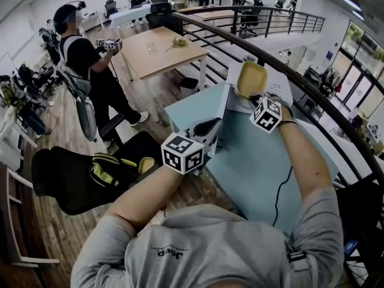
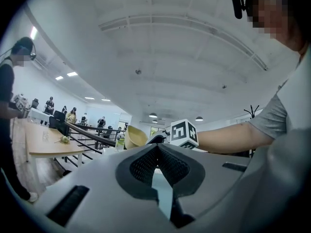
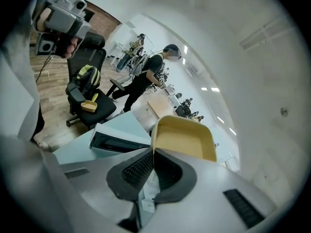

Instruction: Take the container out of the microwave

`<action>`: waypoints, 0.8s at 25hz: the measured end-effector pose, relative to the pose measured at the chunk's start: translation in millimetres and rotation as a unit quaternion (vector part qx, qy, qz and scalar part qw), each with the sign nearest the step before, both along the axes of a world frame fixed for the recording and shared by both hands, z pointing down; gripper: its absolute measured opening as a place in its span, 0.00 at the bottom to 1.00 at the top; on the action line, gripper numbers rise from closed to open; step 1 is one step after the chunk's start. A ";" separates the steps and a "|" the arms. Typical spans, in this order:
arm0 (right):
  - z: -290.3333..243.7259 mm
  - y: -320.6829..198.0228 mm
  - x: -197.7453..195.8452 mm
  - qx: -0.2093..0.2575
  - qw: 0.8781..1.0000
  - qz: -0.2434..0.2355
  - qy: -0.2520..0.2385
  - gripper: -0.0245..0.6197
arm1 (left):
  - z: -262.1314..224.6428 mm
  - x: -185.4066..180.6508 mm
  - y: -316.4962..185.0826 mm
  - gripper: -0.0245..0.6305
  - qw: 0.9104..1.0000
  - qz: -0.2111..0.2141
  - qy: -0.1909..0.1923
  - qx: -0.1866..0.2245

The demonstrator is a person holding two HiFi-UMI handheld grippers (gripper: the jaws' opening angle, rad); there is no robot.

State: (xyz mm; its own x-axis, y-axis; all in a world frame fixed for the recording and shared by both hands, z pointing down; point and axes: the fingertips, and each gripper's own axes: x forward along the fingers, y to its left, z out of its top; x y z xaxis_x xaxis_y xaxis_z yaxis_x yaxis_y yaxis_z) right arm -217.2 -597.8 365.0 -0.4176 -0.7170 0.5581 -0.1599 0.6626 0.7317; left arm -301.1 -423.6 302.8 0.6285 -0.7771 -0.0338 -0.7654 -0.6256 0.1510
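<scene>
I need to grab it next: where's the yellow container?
Head view, right of centre: the container is held by its rim in the right gripper, up above the blue table, close to the microwave.

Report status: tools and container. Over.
Right tool shut on container rim. Left tool shut, empty. Container outside microwave, held up. Nothing in the way.

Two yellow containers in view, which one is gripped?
The yellow container pinched at its rim by the right gripper; the other container lies on the black chair.
</scene>
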 end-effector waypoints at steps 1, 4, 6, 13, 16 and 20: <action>-9.5 3.5 -2.3 0.006 1.000 -0.001 -0.001 0.07 | -5.3 -3.3 3.8 0.05 1.000 -0.001 -0.001 0.004; -32.5 16.9 -9.1 0.021 1.000 -0.005 -0.001 0.07 | -19.2 -12.7 16.5 0.05 1.000 -0.005 -0.003 0.014; -42.6 27.0 -11.0 0.028 1.000 -0.007 -0.001 0.07 | -26.5 -16.3 25.7 0.05 1.000 -0.006 -0.002 0.022; -76.5 56.3 -11.0 0.046 0.999 -0.005 -0.011 0.07 | -48.8 -21.5 52.8 0.05 0.999 -0.002 -0.006 0.049; -81.9 68.9 -8.8 0.051 0.999 -0.002 -0.010 0.07 | -51.1 -23.2 62.8 0.05 0.999 0.000 -0.002 0.051; -90.6 85.5 -4.7 0.056 0.998 -0.003 -0.007 0.07 | -52.2 -17.4 74.4 0.05 0.999 0.009 -0.004 0.053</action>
State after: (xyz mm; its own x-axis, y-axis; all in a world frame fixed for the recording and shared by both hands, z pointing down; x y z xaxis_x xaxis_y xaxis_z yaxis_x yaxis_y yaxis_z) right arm -221.9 -512.2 274.4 -0.4286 -0.7721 0.4693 -0.1663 0.5780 0.7989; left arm -318.5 -349.2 250.6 0.6428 -0.7581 -0.1097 -0.7550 -0.6512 0.0764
